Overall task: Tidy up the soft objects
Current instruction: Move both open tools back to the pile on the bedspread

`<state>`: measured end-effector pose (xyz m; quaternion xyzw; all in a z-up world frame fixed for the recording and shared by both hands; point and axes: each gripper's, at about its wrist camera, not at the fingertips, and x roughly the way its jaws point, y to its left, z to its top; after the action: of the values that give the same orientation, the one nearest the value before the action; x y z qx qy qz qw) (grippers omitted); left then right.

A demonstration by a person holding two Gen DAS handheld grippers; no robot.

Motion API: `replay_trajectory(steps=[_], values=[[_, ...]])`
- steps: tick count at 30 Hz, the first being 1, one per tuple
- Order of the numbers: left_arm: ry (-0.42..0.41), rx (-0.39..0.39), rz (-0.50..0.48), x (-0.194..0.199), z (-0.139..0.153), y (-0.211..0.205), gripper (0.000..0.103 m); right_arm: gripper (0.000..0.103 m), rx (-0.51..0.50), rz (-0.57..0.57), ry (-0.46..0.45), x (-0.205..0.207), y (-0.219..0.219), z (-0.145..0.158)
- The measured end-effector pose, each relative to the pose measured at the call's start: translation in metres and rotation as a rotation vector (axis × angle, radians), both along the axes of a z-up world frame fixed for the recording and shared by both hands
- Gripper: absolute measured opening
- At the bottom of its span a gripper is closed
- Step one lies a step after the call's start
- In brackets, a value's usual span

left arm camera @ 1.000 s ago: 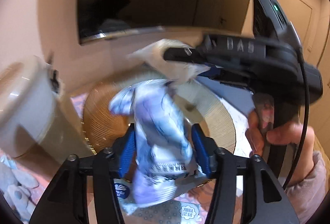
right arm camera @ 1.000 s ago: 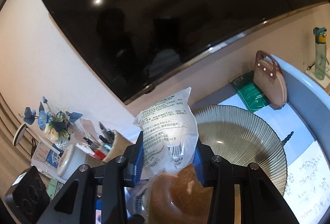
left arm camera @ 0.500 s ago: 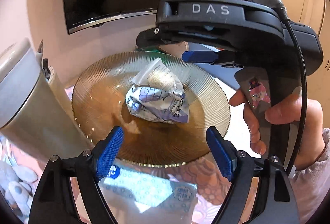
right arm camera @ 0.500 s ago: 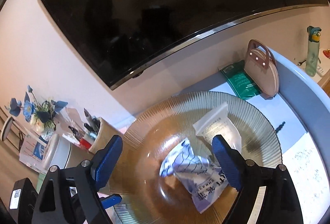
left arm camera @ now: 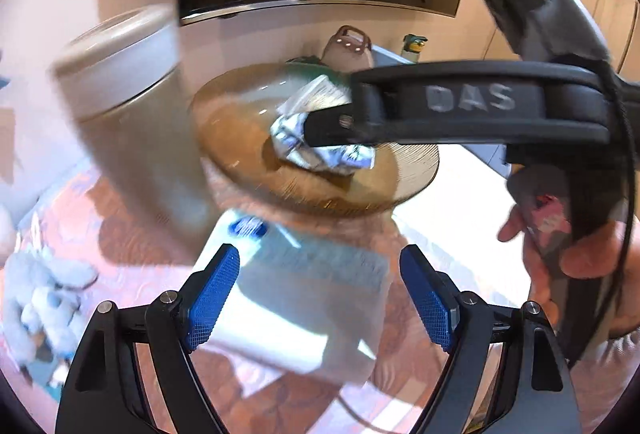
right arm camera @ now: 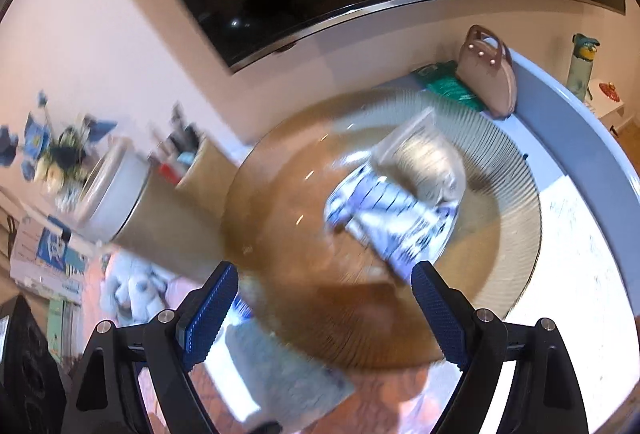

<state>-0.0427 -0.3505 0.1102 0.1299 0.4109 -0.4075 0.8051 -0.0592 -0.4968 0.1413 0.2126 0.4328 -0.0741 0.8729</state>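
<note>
An amber ribbed glass bowl [left arm camera: 240, 138] [right arm camera: 280, 202] holds two soft packets. One is a crumpled blue-and-white packet [left arm camera: 328, 154] [right arm camera: 392, 222]. Against its far side leans a clear packet with white contents [left arm camera: 316, 94] [right arm camera: 424, 158]. My left gripper [left arm camera: 320, 298] is open and empty, back from the bowl, above a pale blue tissue pack [left arm camera: 304, 298]. My right gripper [right arm camera: 322, 310] is also open and empty, over the bowl's near rim. Its black housing [left arm camera: 480, 102] crosses the left wrist view and hides part of the packets.
A tall beige canister with a white lid [left arm camera: 120, 74] [right arm camera: 132, 202] stands left of the bowl. A grey-blue plush toy [left arm camera: 44, 302] [right arm camera: 132, 290] lies at the near left. A handbag [right arm camera: 488, 74], a green pack [right arm camera: 448, 86] and a bottle [right arm camera: 582, 62] are behind. A hand [left arm camera: 584, 254] grips the right tool.
Both grippers opened and let their packets drop into the bowl. Both then drew back toward the near side; the tissue pack now lies under the left jaws.
</note>
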Motion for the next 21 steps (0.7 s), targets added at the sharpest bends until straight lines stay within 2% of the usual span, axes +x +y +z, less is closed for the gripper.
replay_trajectory(steps=[6, 10, 13, 21], values=[[-0.008, 0.014, 0.066, 0.002, -0.003, 0.05, 0.081, 0.087, -0.015, 0.019, -0.047, -0.015, 0.057, 0.002], [-0.003, 0.021, 0.126, 0.011, -0.009, 0.086, 0.081, 0.088, 0.04, 0.071, -0.101, -0.014, 0.091, 0.002], [-0.009, 0.031, 0.191, 0.021, -0.009, 0.119, 0.081, 0.088, 0.067, 0.116, -0.117, -0.008, 0.117, -0.001], [0.032, -0.008, 0.396, 0.058, -0.02, 0.215, 0.081, 0.088, 0.125, 0.225, -0.137, 0.02, 0.189, -0.012]])
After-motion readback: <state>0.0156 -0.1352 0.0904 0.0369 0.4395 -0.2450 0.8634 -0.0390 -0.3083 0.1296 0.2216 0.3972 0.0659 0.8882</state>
